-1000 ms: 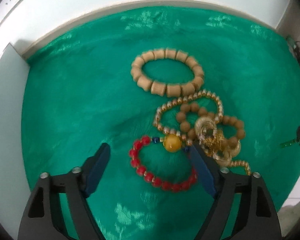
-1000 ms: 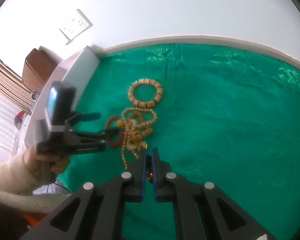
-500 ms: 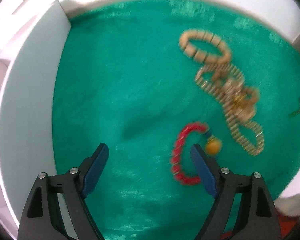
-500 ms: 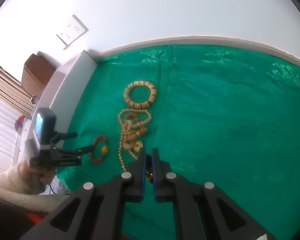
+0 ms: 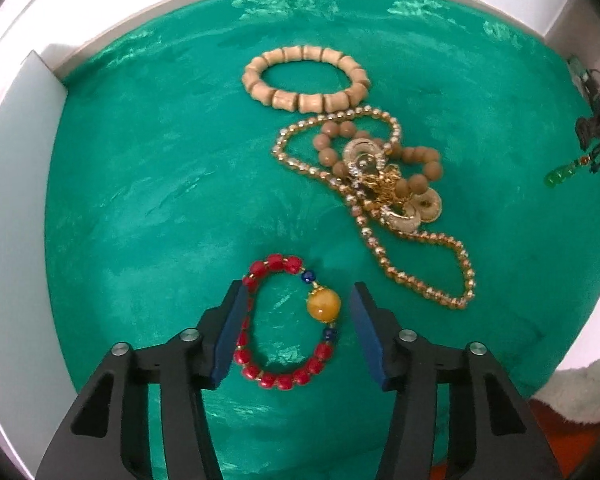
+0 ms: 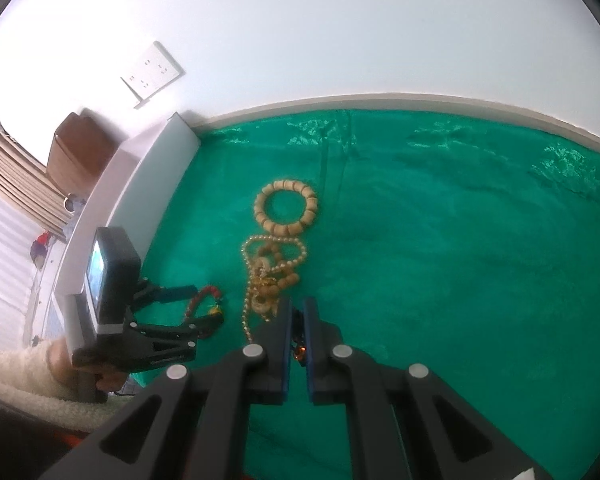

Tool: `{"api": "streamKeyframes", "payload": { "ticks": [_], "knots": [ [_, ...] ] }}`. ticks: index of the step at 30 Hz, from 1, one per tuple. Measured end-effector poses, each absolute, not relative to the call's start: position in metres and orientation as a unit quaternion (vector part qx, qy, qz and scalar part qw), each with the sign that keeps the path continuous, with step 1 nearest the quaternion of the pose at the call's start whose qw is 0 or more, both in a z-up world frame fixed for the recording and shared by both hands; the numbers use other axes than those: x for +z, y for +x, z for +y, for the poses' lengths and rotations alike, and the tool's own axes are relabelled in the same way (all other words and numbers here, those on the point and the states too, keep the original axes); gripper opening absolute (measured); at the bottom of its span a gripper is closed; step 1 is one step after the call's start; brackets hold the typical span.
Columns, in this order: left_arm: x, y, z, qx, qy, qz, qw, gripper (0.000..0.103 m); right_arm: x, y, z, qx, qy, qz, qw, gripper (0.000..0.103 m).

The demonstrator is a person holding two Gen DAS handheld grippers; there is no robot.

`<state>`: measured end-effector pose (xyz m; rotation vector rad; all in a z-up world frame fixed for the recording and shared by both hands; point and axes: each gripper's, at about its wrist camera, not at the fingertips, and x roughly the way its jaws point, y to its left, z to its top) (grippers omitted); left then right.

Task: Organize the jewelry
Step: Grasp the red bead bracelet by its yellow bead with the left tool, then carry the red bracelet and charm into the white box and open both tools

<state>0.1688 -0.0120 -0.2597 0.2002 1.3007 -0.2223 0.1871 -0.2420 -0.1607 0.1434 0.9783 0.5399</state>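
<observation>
The left gripper (image 5: 296, 312) points down over the red bead bracelet (image 5: 286, 322), which lies on the green cloth (image 5: 140, 200) of the tabletop, apart from the tangled pile of gold chains (image 5: 380, 184). Its jaws have just been closing and now straddle the bracelet, the left one at the beads, the right one clear. The right gripper (image 6: 296, 320) has its jaws pressed together on a small dark trinket with orange beads (image 6: 298, 350).
</observation>
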Motion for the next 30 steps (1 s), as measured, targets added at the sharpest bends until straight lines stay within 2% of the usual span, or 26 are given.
{"api": "streamKeyframes", "payload": {
  "ticks": [2, 8, 10, 12, 15, 18, 23, 30],
  "knots": [
    [-0.261, 0.166, -0.02, -0.099, 0.105, 0.603, 0.785, 0.048, -0.159, 0.187, -0.242, 0.255, 0.067, 0.462, 0.847, 0.006],
    [-0.251, 0.151, -0.027, -0.099, 0.104, 0.58, 0.802, 0.049, -0.156, 0.19, -0.241, 0.257, 0.062, 0.46, 0.847, 0.006],
    [-0.258, 0.146, -0.026, -0.101, 0.108, 0.592, 0.792, 0.023, -0.155, 0.191, -0.238, 0.26, 0.06, 0.461, 0.847, 0.006],
    [-0.263, 0.144, -0.024, -0.104, 0.103, 0.6, 0.786, 0.017, -0.154, 0.191, -0.236, 0.265, 0.058, 0.46, 0.846, 0.006],
    [-0.262, 0.142, -0.021, -0.103, 0.092, 0.597, 0.79, 0.015, -0.148, 0.191, -0.233, 0.277, 0.067, 0.455, 0.843, 0.006],
    [-0.247, 0.145, 0.004, -0.098, 0.026, 0.591, 0.8, 0.015, -0.141, 0.193, -0.23, 0.289, 0.07, 0.453, 0.841, 0.006],
    [-0.19, 0.14, 0.065, -0.077, -0.1, 0.561, 0.818, 0.015, -0.12, 0.201, -0.206, 0.335, 0.057, 0.447, 0.828, 0.006],
    [-0.099, 0.118, 0.145, -0.017, -0.189, 0.47, 0.862, 0.015, -0.074, 0.22, -0.126, 0.425, 0.004, 0.427, 0.798, 0.006]
  ]
}}
